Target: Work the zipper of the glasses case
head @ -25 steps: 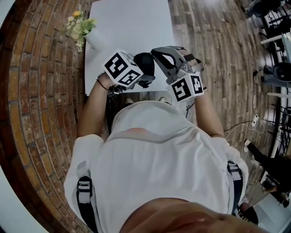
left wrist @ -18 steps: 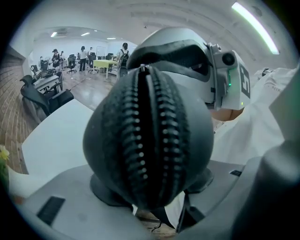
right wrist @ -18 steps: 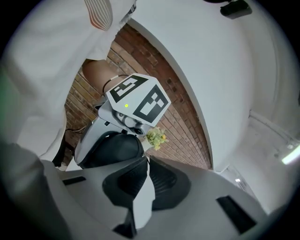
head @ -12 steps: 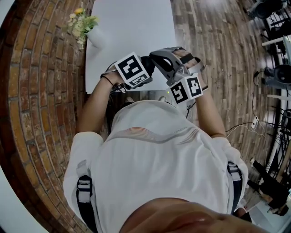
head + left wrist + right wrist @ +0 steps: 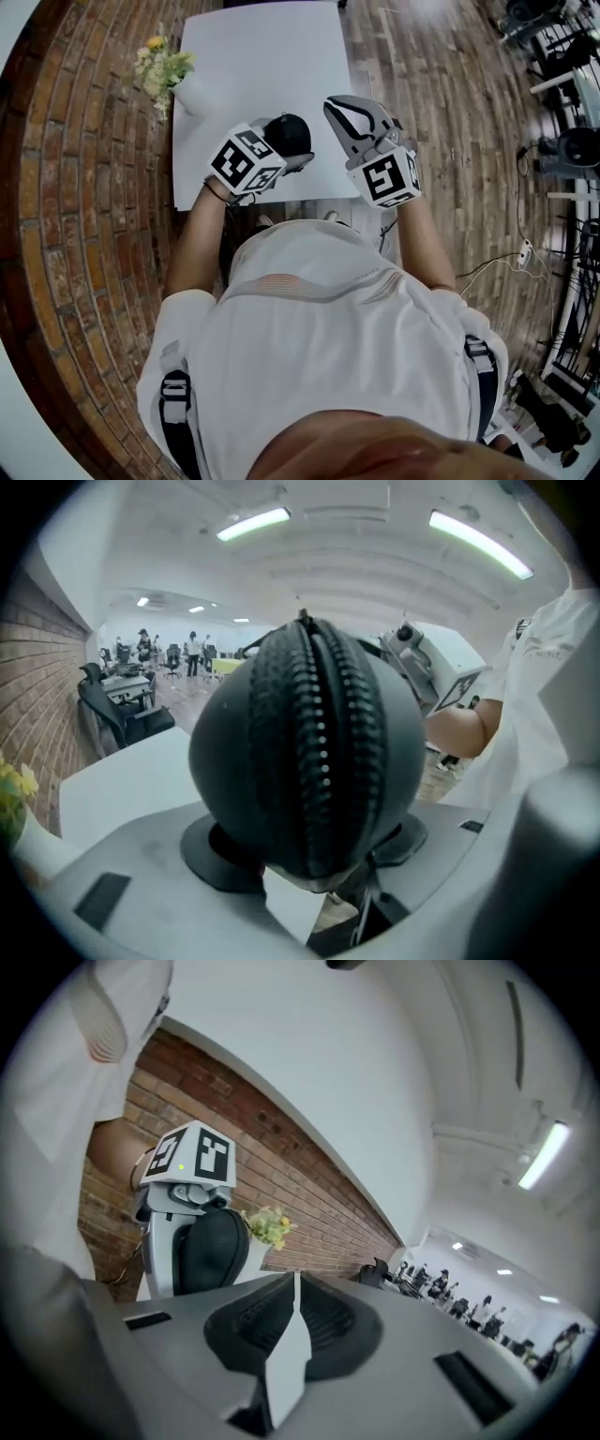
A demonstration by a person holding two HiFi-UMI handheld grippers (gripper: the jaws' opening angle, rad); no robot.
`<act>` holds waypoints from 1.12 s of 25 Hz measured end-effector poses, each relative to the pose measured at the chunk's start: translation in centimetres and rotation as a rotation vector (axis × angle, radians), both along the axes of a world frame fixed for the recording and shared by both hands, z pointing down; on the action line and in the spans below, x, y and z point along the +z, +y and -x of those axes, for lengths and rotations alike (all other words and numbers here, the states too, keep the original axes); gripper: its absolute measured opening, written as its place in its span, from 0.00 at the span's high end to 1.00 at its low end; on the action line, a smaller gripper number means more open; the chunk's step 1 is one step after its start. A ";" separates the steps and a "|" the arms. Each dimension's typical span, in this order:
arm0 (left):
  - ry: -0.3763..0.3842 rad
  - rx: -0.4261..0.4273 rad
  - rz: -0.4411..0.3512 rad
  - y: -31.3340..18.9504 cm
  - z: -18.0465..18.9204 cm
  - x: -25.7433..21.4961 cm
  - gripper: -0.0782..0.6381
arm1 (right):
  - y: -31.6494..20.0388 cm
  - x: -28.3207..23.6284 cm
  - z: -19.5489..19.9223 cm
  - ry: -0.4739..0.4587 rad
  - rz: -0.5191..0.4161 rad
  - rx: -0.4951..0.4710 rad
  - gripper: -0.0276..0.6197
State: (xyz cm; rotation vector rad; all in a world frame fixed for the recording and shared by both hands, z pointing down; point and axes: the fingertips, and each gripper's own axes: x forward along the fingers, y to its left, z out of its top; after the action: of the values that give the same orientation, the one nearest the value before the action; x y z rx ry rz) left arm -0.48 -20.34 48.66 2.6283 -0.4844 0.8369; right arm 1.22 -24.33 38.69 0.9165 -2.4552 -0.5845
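Observation:
The black glasses case (image 5: pixel 289 134) is rounded and sits above the white table's near edge, with my left gripper (image 5: pixel 280 152) shut on it. In the left gripper view the case (image 5: pixel 309 752) fills the middle, its zipper running top to bottom toward the camera, and the zipper looks closed. The left gripper (image 5: pixel 314 847) clamps it from both sides. My right gripper (image 5: pixel 339 111) hovers to the right of the case, apart from it, shut with nothing between its pads. The right gripper (image 5: pixel 295 1309) shows its pads pressed together, and the case (image 5: pixel 214 1251) is seen at the left.
A white table (image 5: pixel 262 56) stretches ahead. A white vase with yellow flowers (image 5: pixel 164 66) stands at its far left edge. Brick floor lies to the left, wooden floor to the right with cables and equipment (image 5: pixel 572 150). The person's torso fills the lower view.
The two grippers have drawn apart. The right gripper's tips, which were against the case, now stand clear to its right. The left gripper still holds the case and has shifted a little left.

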 end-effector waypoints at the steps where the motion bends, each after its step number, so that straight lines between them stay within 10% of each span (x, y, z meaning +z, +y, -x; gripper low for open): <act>1: 0.038 -0.042 -0.031 -0.7 0.2 -0.7 0.51 | -0.5 -0.2 -0.6 -0.037 0.025 0.036 0.86; 16: 0.340 -0.681 -0.504 -5.9 12.0 -11.4 0.51 | -3.2 0.7 -8.2 -0.430 0.235 0.314 0.88; 28: 0.359 -0.752 -0.491 -5.7 13.4 -10.7 0.51 | -3.2 0.9 -8.2 -0.433 0.224 0.343 0.88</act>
State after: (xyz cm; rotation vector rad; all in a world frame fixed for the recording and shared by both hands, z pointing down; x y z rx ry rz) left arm -13.92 -26.06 38.00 2.5556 -1.5833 -0.0008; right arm 9.41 -27.49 39.60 1.4451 -2.5645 0.0146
